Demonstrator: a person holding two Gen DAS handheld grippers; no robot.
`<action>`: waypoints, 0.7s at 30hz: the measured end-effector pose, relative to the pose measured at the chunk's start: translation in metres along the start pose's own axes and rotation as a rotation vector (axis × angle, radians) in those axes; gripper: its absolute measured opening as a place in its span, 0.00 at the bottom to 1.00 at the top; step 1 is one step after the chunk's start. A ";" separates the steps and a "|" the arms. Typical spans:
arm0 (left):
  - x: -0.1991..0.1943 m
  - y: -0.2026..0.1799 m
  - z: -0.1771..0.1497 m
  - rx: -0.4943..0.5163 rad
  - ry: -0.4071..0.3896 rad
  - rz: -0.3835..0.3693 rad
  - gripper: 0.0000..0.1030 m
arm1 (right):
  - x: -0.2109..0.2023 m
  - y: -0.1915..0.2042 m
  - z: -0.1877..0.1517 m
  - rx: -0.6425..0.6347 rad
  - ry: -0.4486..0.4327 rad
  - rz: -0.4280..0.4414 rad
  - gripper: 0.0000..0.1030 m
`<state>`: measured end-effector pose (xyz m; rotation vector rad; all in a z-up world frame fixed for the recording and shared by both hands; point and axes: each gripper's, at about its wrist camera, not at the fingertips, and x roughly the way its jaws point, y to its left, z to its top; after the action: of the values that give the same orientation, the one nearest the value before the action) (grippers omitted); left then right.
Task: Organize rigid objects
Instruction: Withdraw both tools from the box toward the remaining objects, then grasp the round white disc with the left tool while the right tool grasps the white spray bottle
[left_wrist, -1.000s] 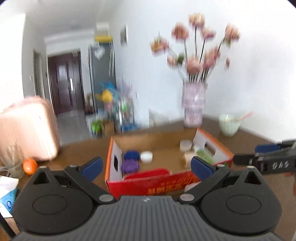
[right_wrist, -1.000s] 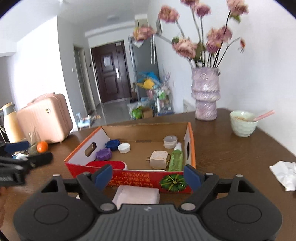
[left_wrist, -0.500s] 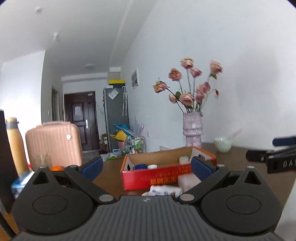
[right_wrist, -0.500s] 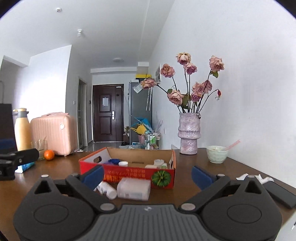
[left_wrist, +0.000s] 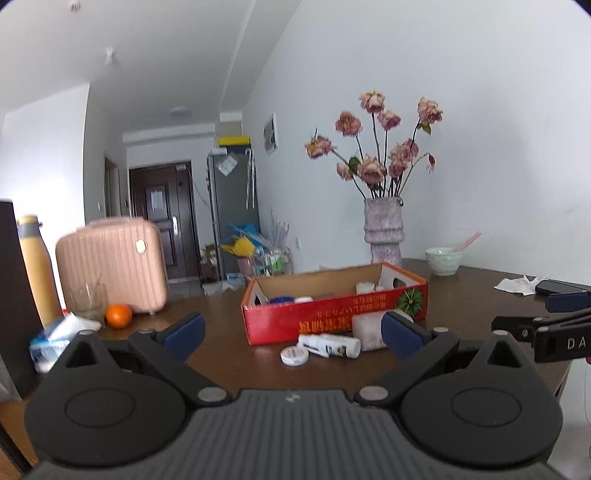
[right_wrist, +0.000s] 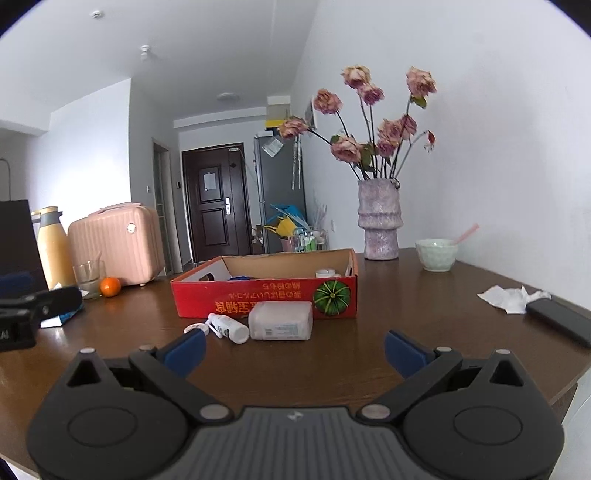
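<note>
I see the brown table (right_wrist: 424, 325) carrying the red cardboard box (right_wrist: 264, 297), its long side running left to right across my right view, open top up. Just in front of it lies the white rectangular block (right_wrist: 280, 320), long axis parallel to the box front. Beside that, the small white bottle (right_wrist: 228, 328) lies on its side, pointing diagonally, next to a white round lid (left_wrist: 294, 356). My right gripper (right_wrist: 295, 349) hovers low, aimed nearly level at them, jaws spread wide, empty. My left gripper (left_wrist: 291, 332) is likewise released, holding nothing.
</note>
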<state>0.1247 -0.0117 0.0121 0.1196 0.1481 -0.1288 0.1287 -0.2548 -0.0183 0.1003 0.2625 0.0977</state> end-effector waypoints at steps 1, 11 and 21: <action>0.004 0.000 -0.002 0.004 0.021 -0.004 1.00 | 0.003 0.000 0.000 -0.001 0.005 -0.007 1.00; 0.045 0.026 -0.013 -0.133 0.197 0.008 1.00 | 0.039 0.015 0.012 -0.044 0.081 0.075 0.89; 0.121 0.066 -0.014 -0.192 0.388 -0.207 0.98 | 0.123 0.042 0.041 -0.086 0.181 0.190 0.70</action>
<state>0.2506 0.0404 -0.0129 -0.0649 0.5593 -0.2963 0.2542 -0.2030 -0.0051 0.0305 0.4291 0.3078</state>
